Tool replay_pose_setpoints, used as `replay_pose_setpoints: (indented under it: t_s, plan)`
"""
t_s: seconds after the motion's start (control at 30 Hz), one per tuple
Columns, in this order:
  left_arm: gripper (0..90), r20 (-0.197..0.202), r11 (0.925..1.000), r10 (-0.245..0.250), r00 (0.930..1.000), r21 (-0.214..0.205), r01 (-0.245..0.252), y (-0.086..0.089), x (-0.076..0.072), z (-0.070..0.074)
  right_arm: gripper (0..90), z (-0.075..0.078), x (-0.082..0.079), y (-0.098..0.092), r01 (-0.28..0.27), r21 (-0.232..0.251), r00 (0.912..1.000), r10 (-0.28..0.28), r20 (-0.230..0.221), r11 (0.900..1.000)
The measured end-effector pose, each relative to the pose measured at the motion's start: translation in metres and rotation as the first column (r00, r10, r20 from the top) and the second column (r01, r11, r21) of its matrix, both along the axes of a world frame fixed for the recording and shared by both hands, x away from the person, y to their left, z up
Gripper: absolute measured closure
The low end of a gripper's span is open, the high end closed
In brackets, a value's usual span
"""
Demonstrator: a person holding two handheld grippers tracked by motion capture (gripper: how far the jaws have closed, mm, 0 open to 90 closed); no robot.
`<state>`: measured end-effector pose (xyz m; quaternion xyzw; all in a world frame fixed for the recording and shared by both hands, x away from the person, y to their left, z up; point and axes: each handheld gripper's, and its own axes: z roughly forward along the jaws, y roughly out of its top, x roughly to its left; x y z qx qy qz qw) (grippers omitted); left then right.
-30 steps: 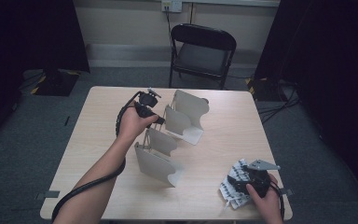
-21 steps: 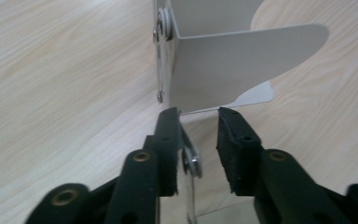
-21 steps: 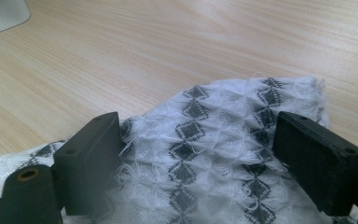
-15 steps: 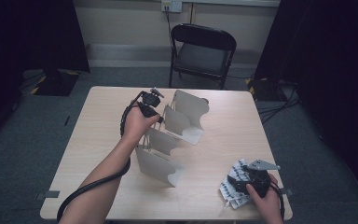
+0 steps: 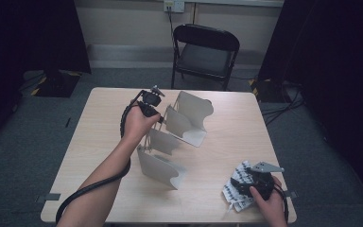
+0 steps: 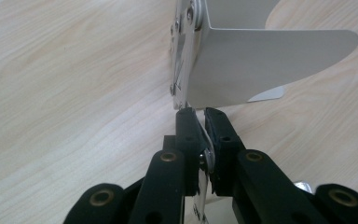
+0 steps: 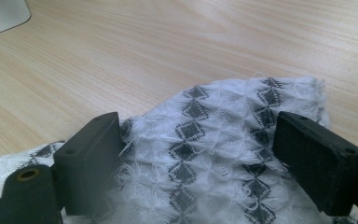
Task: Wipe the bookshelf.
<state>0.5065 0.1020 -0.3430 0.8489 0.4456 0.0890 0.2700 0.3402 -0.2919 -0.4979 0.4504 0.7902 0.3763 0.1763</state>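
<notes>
a black folding chair (image 5: 205,52) was set behind the wooden table (image 5: 85,156); grey carpet (image 5: 23,142) was dimly lit.

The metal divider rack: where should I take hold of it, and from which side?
Grip the thin hinged side rail of the rack, coming level from the person's left, where the left claw is shut on it. The flat strip there suits narrow pads; the broad curved plates probably would not.

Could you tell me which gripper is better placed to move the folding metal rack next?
Left. The left gripper is shut on the metal rack's frame bar, while the right gripper sits open over the patterned cloth at the table's near corner.
</notes>
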Motion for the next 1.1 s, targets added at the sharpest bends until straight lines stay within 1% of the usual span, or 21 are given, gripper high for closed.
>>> replay_pose_setpoints:
  t_s: [0.07, 0.13, 0.23, 0.27, 0.3, 0.37, 0.47, 0.57, 0.63, 0.77, 0.8, 0.87, 0.9, 1.0, 1.1]
  plan:
    - [84.9, 0.008, 0.9999, -0.011, 0.9999, 0.008, 0.011, -0.002, -0.001, 0.005, 14.8, 0.0, 0.0, 0.0, 0.0, 0.0, 1.0, 0.0, 0.0, 1.0]
    - [84.9, 0.01, 0.9999, -0.015, 0.9998, 0.001, 0.015, -0.004, -0.002, 0.009, 14.8, 0.0, 0.0, 0.0, 0.0, -0.001, 1.0, 0.0, 0.0, 1.0]
    - [84.8, 0.023, 0.9995, -0.031, 0.9992, 0.008, 0.031, -0.008, -0.004, 0.015, 14.8, 0.0, 0.0, 0.0, 0.0, -0.001, 1.0, 0.0, 0.0, 1.0]
    - [84.9, 0.023, 0.9995, -0.031, 0.9992, 0.008, 0.031, -0.008, -0.004, 0.015, 14.8, 0.0, 0.0, 0.0, 0.0, -0.001, 1.0, 0.0, 0.0, 1.0]
    - [84.8, 0.031, 0.9993, -0.037, 0.9988, 0.007, 0.037, -0.01, -0.006, 0.019, 14.8, 0.0, 0.0, 0.0, 0.0, -0.002, 1.0, 0.0, 0.0, 1.0]
    - [84.7, 0.031, 0.9989, -0.046, 0.9985, 0.009, 0.046, -0.011, -0.007, 0.023, 14.8, 0.0, 0.0, 0.0, 0.0, -0.002, 1.0, 0.0, 0.0, 1.0]
    - [84.3, 0.03, 0.9983, -0.059, 0.9978, 0.001, 0.059, -0.011, -0.008, 0.026, 14.8, 0.0, 0.0, 0.0, 0.0, -0.002, 1.0, 0.0, 0.0, 1.0]
    - [83.8, 0.018, 0.9972, -0.072, 0.9972, -0.018, 0.072, -0.01, -0.01, 0.031, 14.8, 0.0, 0.0, 0.0, 0.001, 0.0, 1.0, -0.001, 0.002, 1.0]
    - [83.6, 0.018, 0.9967, -0.078, 0.9968, -0.023, 0.078, -0.008, -0.01, 0.032, 14.8, 0.0, 0.0, 0.0, 0.0, -0.002, 1.0, 0.0, 0.0, 1.0]
    - [83.5, 0.006, 0.9956, -0.08, 0.9968, -0.049, 0.08, -0.004, -0.012, 0.031, 14.8, 0.0, 0.0, 0.0, 0.0, -0.002, 1.0, 0.0, 0.0, 1.0]
    - [83.4, 0.0, 0.9955, -0.081, 0.9967, -0.051, 0.081, -0.004, -0.013, 0.03, 14.8, 0.0, 0.0, 0.0, 0.001, -0.001, 1.0, -0.001, 0.002, 1.0]
    - [83.4, 0.002, 0.9952, -0.088, 0.9961, -0.042, 0.088, -0.005, -0.013, 0.027, 14.8, 0.0, 0.0, 0.0, 0.0, -0.003, 1.0, 0.0, 0.0, 1.0]
    - [83.4, -0.002, 0.9944, -0.095, 0.9954, -0.046, 0.095, -0.005, -0.012, 0.025, 14.8, 0.0, 0.0, 0.0, 0.001, -0.003, 1.0, -0.001, 0.0, 1.0]
    - [83.4, -0.005, 0.9947, -0.091, 0.9959, -0.048, 0.09, -0.006, -0.011, 0.022, 14.8, 0.0, 0.0, 0.0, 0.001, -0.003, 1.0, -0.001, 0.0, 1.0]
    - [83.6, -0.012, 0.9938, -0.096, 0.9953, -0.058, 0.095, -0.005, -0.007, 0.016, 14.8, 0.0, 0.0, 0.0, 0.001, -0.002, 1.0, -0.001, 0.0, 1.0]
